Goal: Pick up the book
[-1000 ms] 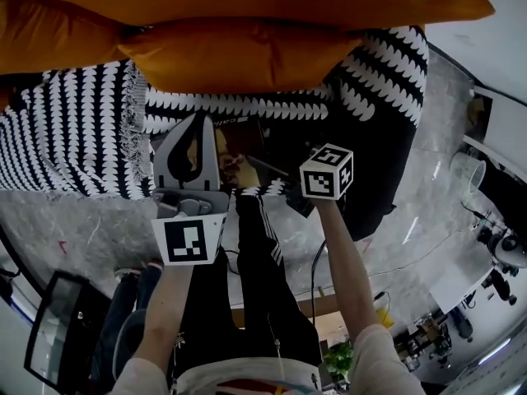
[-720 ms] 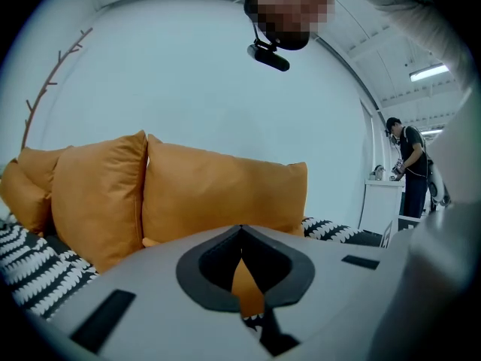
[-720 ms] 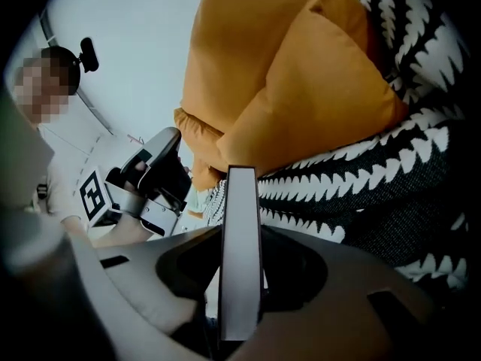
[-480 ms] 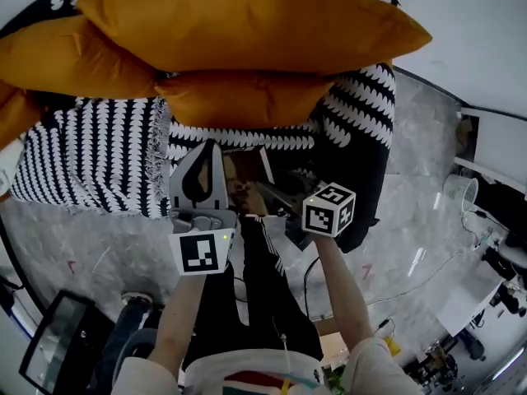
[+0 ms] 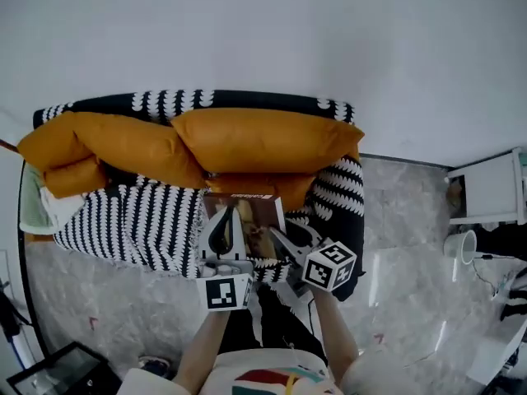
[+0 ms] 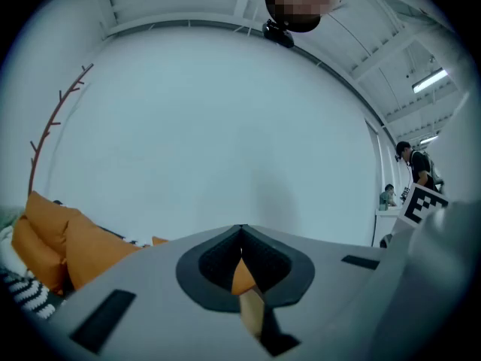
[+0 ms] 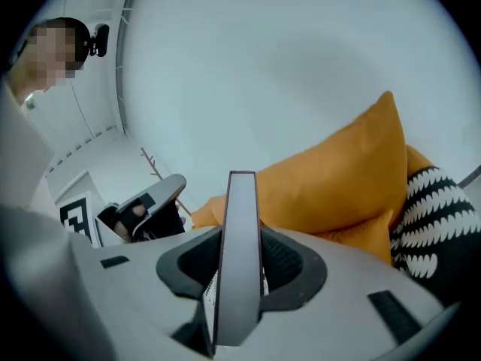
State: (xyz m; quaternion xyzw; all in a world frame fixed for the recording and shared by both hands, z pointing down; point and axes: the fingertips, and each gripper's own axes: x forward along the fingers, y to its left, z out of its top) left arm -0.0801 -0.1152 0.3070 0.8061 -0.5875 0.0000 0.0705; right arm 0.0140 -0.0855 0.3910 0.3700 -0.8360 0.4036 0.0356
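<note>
The right gripper (image 7: 240, 235) has its 2 fingers (image 7: 294, 265) clamped on the book (image 7: 237, 292), whose grey edge stands upright between them. The left gripper's (image 6: 241, 235) fingers are pressed tip to tip, seemingly pinching a thin tan edge of the book. Just past the fingertips, the cover's top carries red lettering (image 5: 251, 196), too small to read. Farther off lie orange cushions (image 5: 255, 142) on a black-and-white patterned sofa (image 5: 132, 220).
</note>
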